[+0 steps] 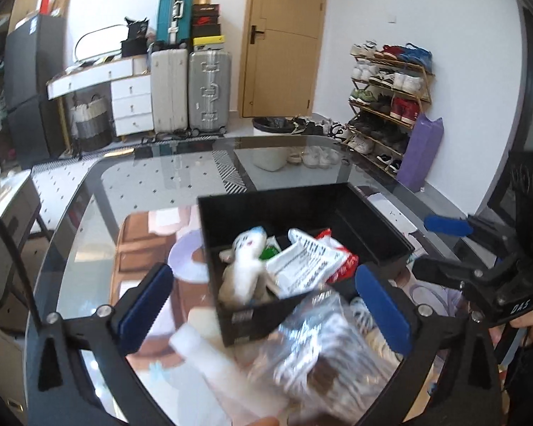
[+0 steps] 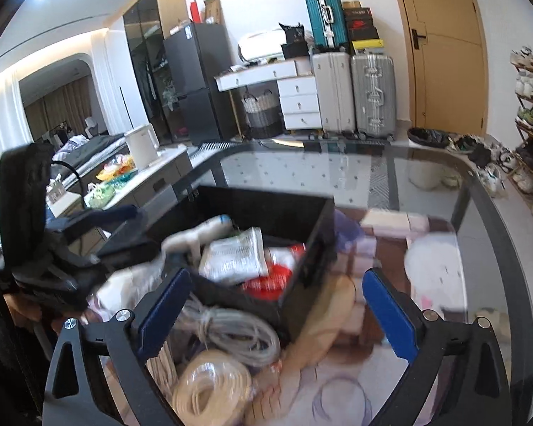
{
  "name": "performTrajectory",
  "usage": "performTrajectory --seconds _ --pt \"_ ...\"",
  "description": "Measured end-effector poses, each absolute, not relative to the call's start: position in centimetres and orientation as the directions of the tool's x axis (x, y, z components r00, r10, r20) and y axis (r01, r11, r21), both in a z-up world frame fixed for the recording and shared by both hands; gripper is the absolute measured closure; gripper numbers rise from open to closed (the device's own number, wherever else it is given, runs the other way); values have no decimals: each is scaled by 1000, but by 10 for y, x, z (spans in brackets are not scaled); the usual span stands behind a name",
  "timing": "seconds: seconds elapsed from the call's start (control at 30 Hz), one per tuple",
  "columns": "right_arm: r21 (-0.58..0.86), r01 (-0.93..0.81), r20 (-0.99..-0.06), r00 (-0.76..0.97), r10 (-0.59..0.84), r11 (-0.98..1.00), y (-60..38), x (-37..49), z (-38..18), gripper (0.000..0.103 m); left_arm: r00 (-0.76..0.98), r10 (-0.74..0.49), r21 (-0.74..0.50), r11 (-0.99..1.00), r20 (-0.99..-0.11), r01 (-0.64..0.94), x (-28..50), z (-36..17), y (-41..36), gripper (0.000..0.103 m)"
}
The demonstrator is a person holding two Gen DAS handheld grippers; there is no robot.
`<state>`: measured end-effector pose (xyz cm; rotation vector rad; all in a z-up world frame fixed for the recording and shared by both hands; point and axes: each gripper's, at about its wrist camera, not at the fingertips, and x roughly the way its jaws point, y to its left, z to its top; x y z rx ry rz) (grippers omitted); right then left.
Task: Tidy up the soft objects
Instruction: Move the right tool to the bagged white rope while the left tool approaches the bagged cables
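Note:
A black bin (image 1: pixel 238 213) (image 2: pixel 319 241) stands on the glass table (image 1: pixel 152 177). It holds a white plush toy (image 1: pixel 245 266), a printed white pouch (image 1: pixel 302 262) (image 2: pixel 234 255) and a red packet (image 1: pixel 344 266) (image 2: pixel 270 280). My left gripper (image 1: pixel 263 271) is open, its blue pads wide apart on either side of the bin's near corner. A blurred clear plastic bag (image 1: pixel 330 348) and a white tube (image 1: pixel 202 351) lie loose below them. My right gripper (image 2: pixel 276 273) is open too, with coils of white cable (image 2: pixel 209 390) between its fingers, untouched.
A blurred white and pink soft thing (image 2: pixel 433 273) sits right of the bin, a beige one (image 2: pixel 323 319) nearer. Beyond the table are suitcases (image 1: pixel 209 88), white drawers (image 1: pixel 131 103), a door (image 1: pixel 284 35) and a shoe rack (image 1: pixel 387 103). A hand (image 1: pixel 529 323) holds the right gripper.

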<state>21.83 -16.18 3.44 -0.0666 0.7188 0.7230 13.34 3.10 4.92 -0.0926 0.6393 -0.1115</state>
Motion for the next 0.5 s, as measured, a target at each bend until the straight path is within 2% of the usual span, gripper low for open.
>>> performTrajectory --seconds 0.23,0.5 --pt "140 -621 -685 502 528 771 -171 191 17 3 792 -133 -152 987 -596 51 110 39 38 0" --pt "115 -640 -715 478 510 760 -167 169 10 3 790 -80 -96 995 -608 27 87 37 38 0"
